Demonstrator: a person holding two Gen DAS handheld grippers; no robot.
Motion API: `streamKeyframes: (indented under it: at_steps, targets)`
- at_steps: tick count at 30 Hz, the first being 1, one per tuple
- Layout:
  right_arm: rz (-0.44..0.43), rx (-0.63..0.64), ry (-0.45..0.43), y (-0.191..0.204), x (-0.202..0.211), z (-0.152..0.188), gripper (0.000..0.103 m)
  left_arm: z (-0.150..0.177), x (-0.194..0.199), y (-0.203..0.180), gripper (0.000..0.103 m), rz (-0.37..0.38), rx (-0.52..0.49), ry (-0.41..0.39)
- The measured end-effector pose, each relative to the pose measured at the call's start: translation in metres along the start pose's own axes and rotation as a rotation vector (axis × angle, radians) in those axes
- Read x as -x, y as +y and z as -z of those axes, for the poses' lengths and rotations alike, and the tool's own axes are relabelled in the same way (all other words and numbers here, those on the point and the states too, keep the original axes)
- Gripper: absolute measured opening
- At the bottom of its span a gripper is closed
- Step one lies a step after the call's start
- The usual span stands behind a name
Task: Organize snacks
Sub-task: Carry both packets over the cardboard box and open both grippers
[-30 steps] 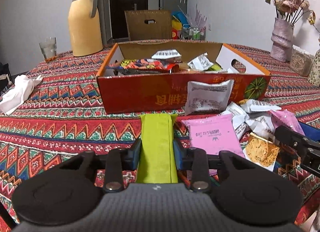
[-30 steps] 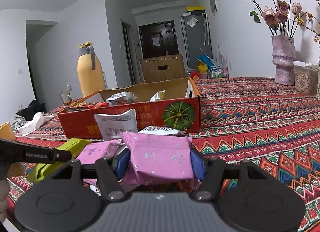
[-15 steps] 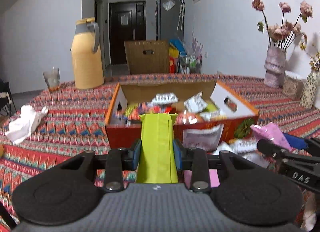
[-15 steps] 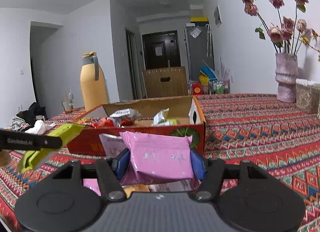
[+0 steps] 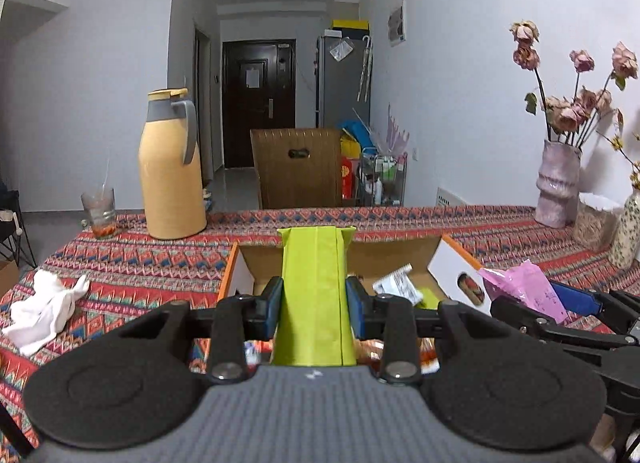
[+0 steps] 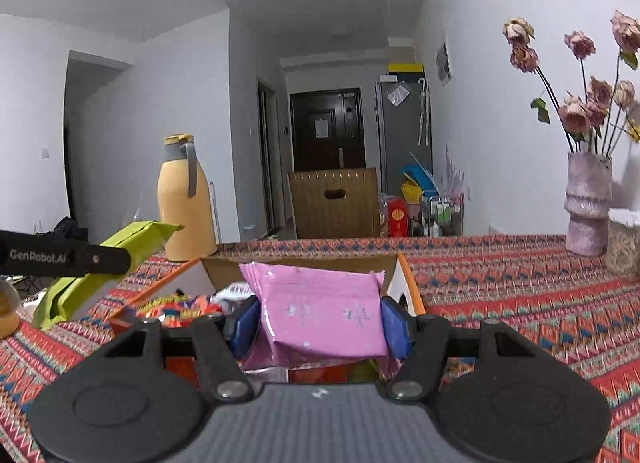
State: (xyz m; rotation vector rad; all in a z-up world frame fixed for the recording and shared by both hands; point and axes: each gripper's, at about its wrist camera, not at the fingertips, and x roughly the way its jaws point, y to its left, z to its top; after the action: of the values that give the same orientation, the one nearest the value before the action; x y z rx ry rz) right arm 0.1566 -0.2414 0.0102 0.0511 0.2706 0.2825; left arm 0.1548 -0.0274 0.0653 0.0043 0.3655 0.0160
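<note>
My left gripper (image 5: 315, 305) is shut on a lime-green snack packet (image 5: 316, 295), held up over the near side of the open cardboard snack box (image 5: 452, 263). My right gripper (image 6: 320, 319) is shut on a pink snack packet (image 6: 320, 307), also raised in front of the snack box (image 6: 408, 283). In the left wrist view the pink packet (image 5: 524, 287) and the right gripper show at the right. In the right wrist view the green packet (image 6: 104, 263) and a left finger (image 6: 64, 257) show at the left. Several wrapped snacks (image 6: 188, 307) lie inside the box.
A yellow thermos jug (image 5: 170, 167) and a drinking glass (image 5: 100, 211) stand at the back left of the patterned tablecloth (image 5: 140, 263). A white cloth (image 5: 44, 307) lies at the left. A vase of dried roses (image 5: 558, 183) stands at the right.
Both grippers have risen with their packets, from low over the table to above the box's near wall. The loose snacks on the cloth have dropped out of view.
</note>
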Motion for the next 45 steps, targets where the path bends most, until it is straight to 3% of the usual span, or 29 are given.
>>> streamKeyframes:
  at_steps: [14,23,31,33,35,37,38,45]
  targets:
    - [0.035,0.004,-0.009,-0.006,-0.078,-0.031,0.063,-0.020,-0.071,0.014,0.034,-0.034,0.046,0.007]
    - [0.044,-0.014,0.034,-0.011,-0.110,-0.020,0.063,-0.003,-0.107,0.027,0.034,-0.055,0.067,0.064]
    - [0.048,-0.006,0.067,-0.008,-0.117,-0.013,0.064,0.002,-0.109,0.030,0.036,-0.055,0.077,0.076]
    - [0.043,-0.012,0.071,-0.009,-0.115,-0.012,0.066,0.002,-0.106,0.031,0.047,-0.056,0.081,0.062]
    - [0.036,-0.015,0.072,-0.010,-0.114,-0.011,0.069,0.001,-0.102,0.030,0.085,-0.066,0.093,0.046]
    - [0.041,-0.017,0.068,-0.010,-0.112,-0.011,0.096,0.001,-0.098,0.032,0.103,-0.091,0.106,0.028]
    - [0.042,-0.019,0.064,-0.011,-0.111,-0.011,0.103,0.001,-0.096,0.033,0.103,-0.092,0.118,0.017]
    - [0.052,-0.025,0.057,-0.012,-0.108,-0.009,0.103,0.000,-0.093,0.033,0.103,-0.084,0.126,0.015]
